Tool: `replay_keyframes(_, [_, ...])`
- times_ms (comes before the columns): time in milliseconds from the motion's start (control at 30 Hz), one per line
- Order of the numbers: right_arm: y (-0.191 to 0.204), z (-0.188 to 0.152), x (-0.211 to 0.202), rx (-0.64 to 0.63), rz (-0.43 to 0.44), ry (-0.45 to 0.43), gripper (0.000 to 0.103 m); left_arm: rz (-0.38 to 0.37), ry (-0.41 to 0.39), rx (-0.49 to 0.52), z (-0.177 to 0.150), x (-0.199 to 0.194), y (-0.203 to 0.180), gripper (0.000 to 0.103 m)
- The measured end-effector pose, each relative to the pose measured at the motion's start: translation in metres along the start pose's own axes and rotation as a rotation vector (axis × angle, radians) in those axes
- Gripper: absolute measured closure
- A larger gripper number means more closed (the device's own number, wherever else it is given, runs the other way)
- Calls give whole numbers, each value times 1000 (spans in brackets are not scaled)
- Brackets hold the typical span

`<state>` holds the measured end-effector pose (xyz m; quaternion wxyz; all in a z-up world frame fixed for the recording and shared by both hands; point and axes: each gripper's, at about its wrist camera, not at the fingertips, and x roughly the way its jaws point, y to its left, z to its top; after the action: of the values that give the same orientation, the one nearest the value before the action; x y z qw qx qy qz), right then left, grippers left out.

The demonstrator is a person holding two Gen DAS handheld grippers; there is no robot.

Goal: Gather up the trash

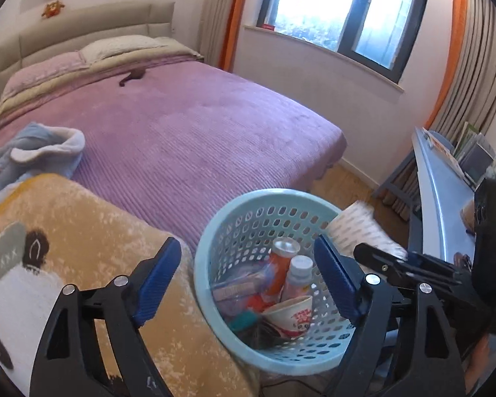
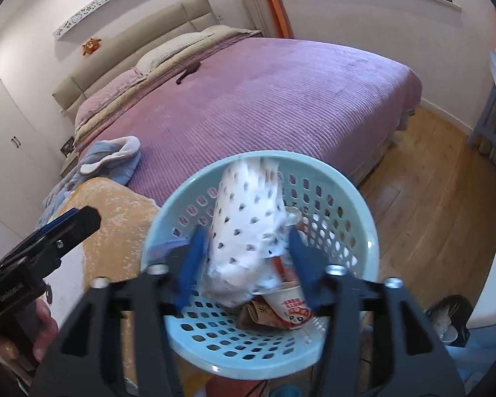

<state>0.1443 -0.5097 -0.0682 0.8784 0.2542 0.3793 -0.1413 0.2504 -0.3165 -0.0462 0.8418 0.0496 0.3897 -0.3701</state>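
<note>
A pale blue perforated basket (image 1: 211, 231) (image 2: 357, 198) stands by the foot of the bed. It holds an orange bottle (image 1: 278, 266), a small pink bottle (image 1: 299, 276), a printed paper cup (image 1: 292, 312) (image 2: 292, 307) and wrappers. My left gripper (image 1: 248, 279) is open above the basket's near left side, with nothing between its blue pads. In the right wrist view the left gripper (image 2: 72, 225) appears at the left edge, held by a hand (image 2: 41, 330). My right gripper (image 2: 246, 264) is open over the basket. A blurred white dotted paper wad (image 2: 248, 225) (image 1: 357, 228) hangs between its fingers, clear of both pads.
A bed with a purple cover (image 1: 188, 132) fills the back. A yellow printed blanket (image 1: 82, 231) and a blue baby garment (image 1: 39, 152) lie at its near left. A pale blue desk (image 1: 436, 192) stands right, over wooden floor (image 2: 430, 215). A black-lined bin (image 2: 449, 317) sits low right.
</note>
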Motion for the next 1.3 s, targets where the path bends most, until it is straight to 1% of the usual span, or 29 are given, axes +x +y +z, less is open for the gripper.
replay_keyframes(67, [-3,-1,-3,-1,13,-6,48,-1,-8,0,-5,-7,-1,22])
replay_keyframes(167, [-6,-2,-11,9,32,-15,48,-11,-54,-13,-14,-29,2,18])
replay_keyframes(267, [-4,-3,-22,4,61,-29,48,9,-124,-23,-23,-55,2,14])
replay_keyframes(333, [3,-7,-30,-8,80,-40,42,32,-171,-25,-30,-75,3,13])
replay_keyframes(367, [7,-10,-35,-15,89,-48,41,42,-186,-26,-31,-82,2,13])
replay_keyframes(533, [29,-21,-53,-67,115,-99,41,90,-292,-51,-51,-128,2,12])
replay_keyframes(600, [40,-28,-63,-92,120,-151,40,199,-373,-47,-63,-152,-3,12])
replay_keyframes(633, [45,-33,-68,-99,117,-174,40,239,-410,-39,-67,-162,-6,12])
replay_keyframes(667, [51,-38,-74,-113,117,-205,40,286,-462,-25,-76,-176,-11,8])
replay_keyframes(733, [60,-46,-83,-138,109,-259,41,346,-529,-19,-92,-198,-17,7])
replay_keyframes(800, [71,-56,-97,-176,85,-328,40,402,-555,-31,-101,-210,-18,7])
replay_keyframes(867, [82,-62,-109,-208,64,-382,40,456,-554,-48,-109,-216,-13,7])
replay_keyframes(933, [93,-66,-120,-237,47,-425,41,525,-555,-87,-119,-223,-7,7])
replay_keyframes(1033, [106,-76,-136,-271,12,-491,40,536,-555,-131,-130,-238,5,7])
replay_keyframes(1100, [111,-81,-142,-275,4,-514,40,559,-551,-156,-136,-245,13,7])
replay_keyframes(1200, [112,-93,-146,-265,15,-532,40,611,-557,-181,-149,-254,21,7])
replay_keyframes(1300, [115,-104,-146,-260,3,-539,40,634,-565,-193,-161,-265,24,7])
